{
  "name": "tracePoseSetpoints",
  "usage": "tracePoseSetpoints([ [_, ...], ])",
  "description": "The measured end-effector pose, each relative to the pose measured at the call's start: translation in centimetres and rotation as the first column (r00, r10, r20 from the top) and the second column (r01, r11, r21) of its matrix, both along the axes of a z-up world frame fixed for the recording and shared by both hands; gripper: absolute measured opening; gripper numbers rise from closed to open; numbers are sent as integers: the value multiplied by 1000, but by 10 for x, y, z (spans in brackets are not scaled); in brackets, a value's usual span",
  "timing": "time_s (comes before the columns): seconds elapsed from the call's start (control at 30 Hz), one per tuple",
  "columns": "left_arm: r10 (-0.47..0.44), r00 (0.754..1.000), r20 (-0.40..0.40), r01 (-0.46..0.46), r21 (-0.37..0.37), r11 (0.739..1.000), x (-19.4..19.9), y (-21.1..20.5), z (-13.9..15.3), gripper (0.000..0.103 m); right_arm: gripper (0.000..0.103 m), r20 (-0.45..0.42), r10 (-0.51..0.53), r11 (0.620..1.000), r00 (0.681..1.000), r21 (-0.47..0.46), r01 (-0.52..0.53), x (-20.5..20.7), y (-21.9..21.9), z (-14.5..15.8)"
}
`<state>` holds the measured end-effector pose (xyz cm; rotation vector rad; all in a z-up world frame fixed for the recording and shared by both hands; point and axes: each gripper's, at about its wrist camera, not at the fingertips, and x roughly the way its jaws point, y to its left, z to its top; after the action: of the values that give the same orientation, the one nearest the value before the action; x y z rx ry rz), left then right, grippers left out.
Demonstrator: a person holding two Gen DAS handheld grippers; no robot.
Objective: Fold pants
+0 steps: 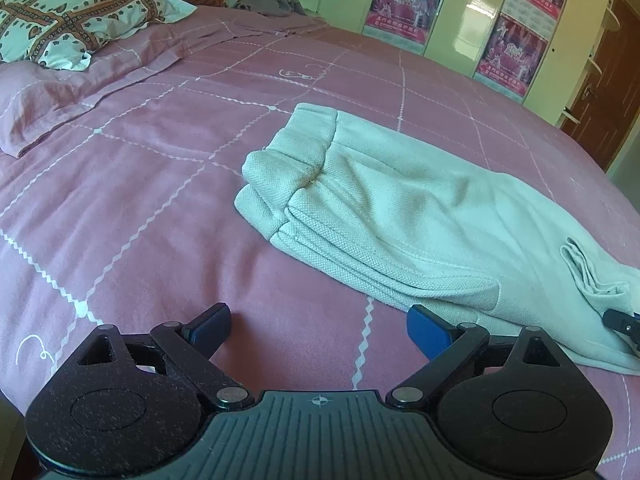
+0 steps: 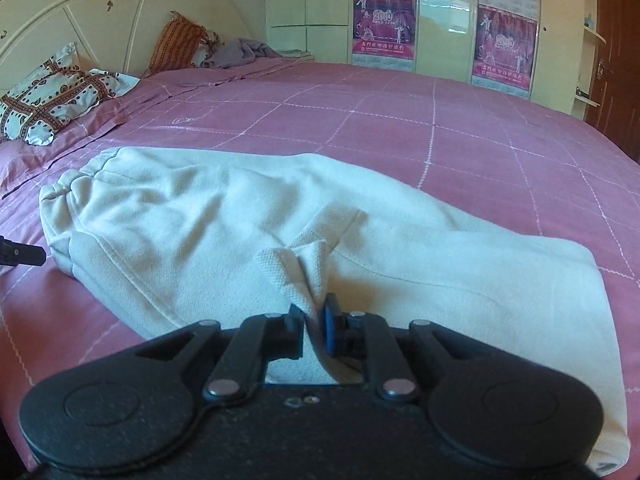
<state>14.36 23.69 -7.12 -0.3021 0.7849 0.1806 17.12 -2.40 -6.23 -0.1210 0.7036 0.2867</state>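
Left wrist view first. We see the left gripper (image 1: 318,330) low in the frame with its jaws spread wide and nothing between them, only pink bedspread (image 1: 160,200) below. The pale pants (image 1: 380,208) lie folded lengthwise on the bed, ahead and to the right of this gripper, the layered waistband end toward the pillows. Their right end runs out of frame, so we cannot see the cuffs from here. A raised pinch of cloth stands up near the right edge, and just below it a dark tip of the right gripper (image 1: 624,322) shows; the rest of that tool is cut off. A patterned pillow (image 1: 68,20) sits at the upper left, and wardrobe doors carrying pink posters (image 1: 408,0) line the far wall.

Right wrist view. The right gripper (image 2: 313,320) has its jaws close together on a bunched fold of the pants (image 2: 200,220), which rises in a ridge between the pads. We cannot tell how firmly the pads bear on it; the cloth below the pads is hidden by the tool body. The garment spreads across the bed in front, gathered waistband at far left. One finger of the left gripper (image 2: 24,255) pokes in at the left edge, just beside that waistband end, apart from it. The lower right corner of the pants is cut off by the frame.
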Motion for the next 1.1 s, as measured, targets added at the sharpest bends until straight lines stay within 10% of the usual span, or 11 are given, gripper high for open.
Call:
tracePoseSetpoints([
  [0.7, -11, 1000, -17, 12, 33, 999, -6, -6, 3, 94, 13, 44, 38, 999, 998, -7, -37, -8, 3, -1],
  [0.97, -5, 1000, -16, 6, 41, 999, -6, -7, 3, 94, 50, 40, 158, 987, 987, 18, -159, -25, 15, -6],
  [1.1, 10, 1000, 25, -11, 49, 999, -12, -6, 9, 91, 29, 139, 196, 966, 971, 145, -215, -50, -4, 20],
])
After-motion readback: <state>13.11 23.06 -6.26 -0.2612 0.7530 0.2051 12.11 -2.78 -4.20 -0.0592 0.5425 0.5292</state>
